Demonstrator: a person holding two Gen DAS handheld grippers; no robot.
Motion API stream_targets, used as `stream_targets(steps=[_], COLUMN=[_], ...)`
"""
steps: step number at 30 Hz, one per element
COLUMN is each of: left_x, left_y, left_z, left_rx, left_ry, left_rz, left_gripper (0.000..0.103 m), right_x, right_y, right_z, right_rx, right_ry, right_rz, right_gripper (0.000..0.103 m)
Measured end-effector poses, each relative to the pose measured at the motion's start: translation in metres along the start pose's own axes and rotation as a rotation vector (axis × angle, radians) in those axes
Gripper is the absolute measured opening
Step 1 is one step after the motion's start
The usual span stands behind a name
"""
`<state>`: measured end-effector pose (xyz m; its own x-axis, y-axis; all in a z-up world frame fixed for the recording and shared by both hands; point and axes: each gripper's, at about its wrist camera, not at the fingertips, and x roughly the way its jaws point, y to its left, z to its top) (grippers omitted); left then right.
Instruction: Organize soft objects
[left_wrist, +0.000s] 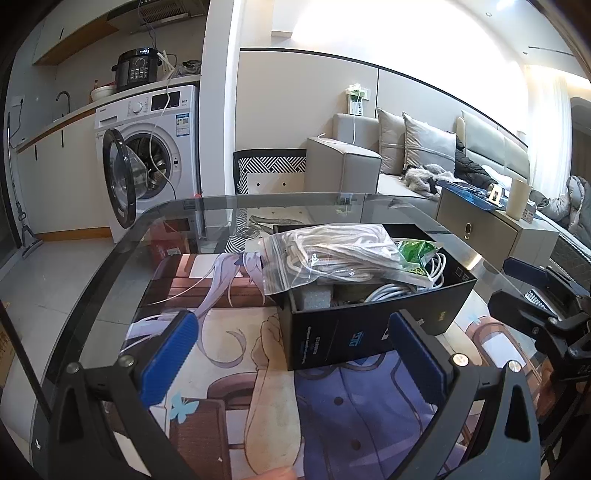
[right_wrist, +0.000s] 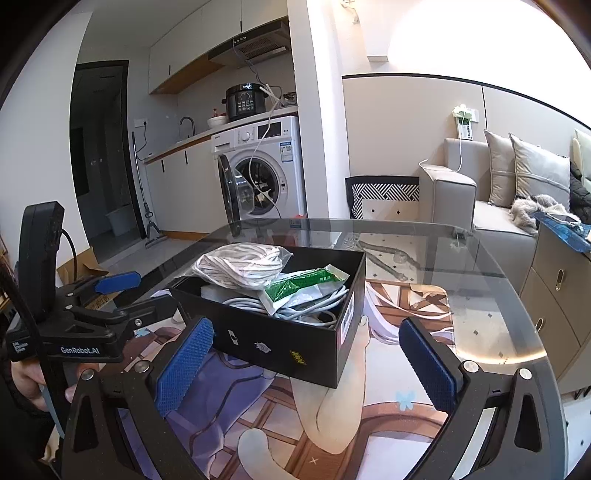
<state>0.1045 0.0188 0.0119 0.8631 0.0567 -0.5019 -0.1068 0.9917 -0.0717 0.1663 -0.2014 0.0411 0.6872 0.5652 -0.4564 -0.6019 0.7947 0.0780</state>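
From the left wrist camera, the left gripper (left_wrist: 291, 354) hangs just in front of the black box (left_wrist: 369, 325), with its two blue pads wide apart and nothing between them. The box sits on the glass table (left_wrist: 110, 266), on top of a picture mat (left_wrist: 229, 369). A clear bag of white rope (left_wrist: 332, 254) lies on top of the box and sticks out over its left edge. A green packet (left_wrist: 417, 251) and white cables (left_wrist: 391, 290) are in the box too. From the right wrist camera, the right gripper (right_wrist: 306, 365) is also spread open and empty, near the front of the black box (right_wrist: 280, 339). The bag of rope (right_wrist: 240, 266) sits high at the back left corner. It could slide off if a gripper bumps the box. The bag looks slippery, so a pinch might slip.
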Motion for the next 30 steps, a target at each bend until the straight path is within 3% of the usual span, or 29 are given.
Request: stream_targets(steps=[13,30], left_x=[0.001,-0.002], left_y=[-0.001,-0.001], left_z=[-0.002,-0.003], left_rx=[-0.013,-0.013], left_ry=[-0.016,-0.028], left_rz=[0.001,-0.002], left_gripper=[0.103,0.103], right_x=[-0.01,-0.01], right_y=[-0.001,0.002], right_z=[-0.001,-0.002], right_rx=[0.005,-0.004], right_ry=[-0.063,-0.064], right_rz=[-0.024,-0.023], right_gripper=[0.102,0.102])
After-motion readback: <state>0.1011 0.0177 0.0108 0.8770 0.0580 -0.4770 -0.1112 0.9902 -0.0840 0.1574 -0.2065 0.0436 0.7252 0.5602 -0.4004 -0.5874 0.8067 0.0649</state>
